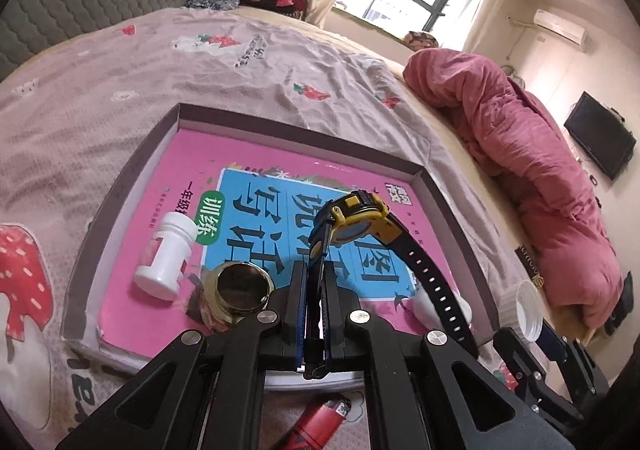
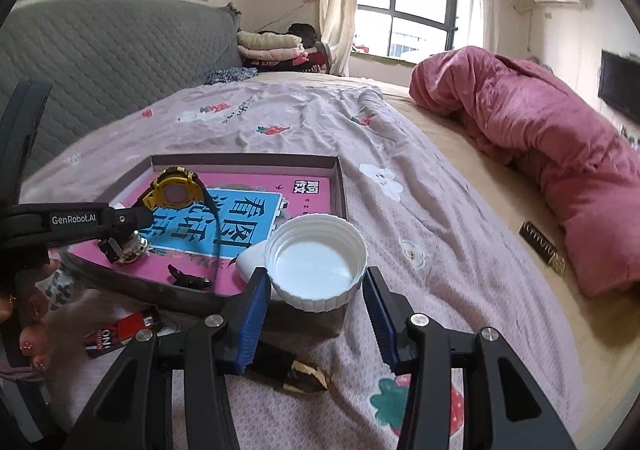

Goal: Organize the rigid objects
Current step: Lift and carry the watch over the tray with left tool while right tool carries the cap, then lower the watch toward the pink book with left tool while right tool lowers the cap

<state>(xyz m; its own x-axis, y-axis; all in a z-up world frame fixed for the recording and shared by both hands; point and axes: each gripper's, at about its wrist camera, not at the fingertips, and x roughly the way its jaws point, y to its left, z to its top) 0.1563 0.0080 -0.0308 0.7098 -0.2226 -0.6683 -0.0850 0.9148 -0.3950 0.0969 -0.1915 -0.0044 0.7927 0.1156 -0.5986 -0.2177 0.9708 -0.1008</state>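
Left tongs (image 1: pixel 314 314) are pinched narrow on one strap of a yellow-and-black watch (image 1: pixel 354 223), whose face is lifted above the tray while the other strap (image 1: pixel 436 290) trails down toward the tray's near right corner. Right tongs (image 2: pixel 316 296) stand wide, blue pads (image 2: pixel 252 314) on either side of a white ribbed cap (image 2: pixel 316 264) held open side up over that near right corner.

A shallow brown-walled tray (image 1: pixel 132 169) lies on the bed's pink sheet (image 1: pixel 100 97), a pink and blue book (image 1: pixel 200 157) filling its floor. A white bottle (image 1: pixel 166 256) on its side and a brass-coloured round piece (image 1: pixel 238 290) crowd the near left part; the far half of the book is bare. A red lighter (image 1: pixel 316 424) lies on the sheet just outside the near wall. Beyond the tray's right wall the sheet is open as far as the rolled pink quilt (image 2: pixel 540 137).
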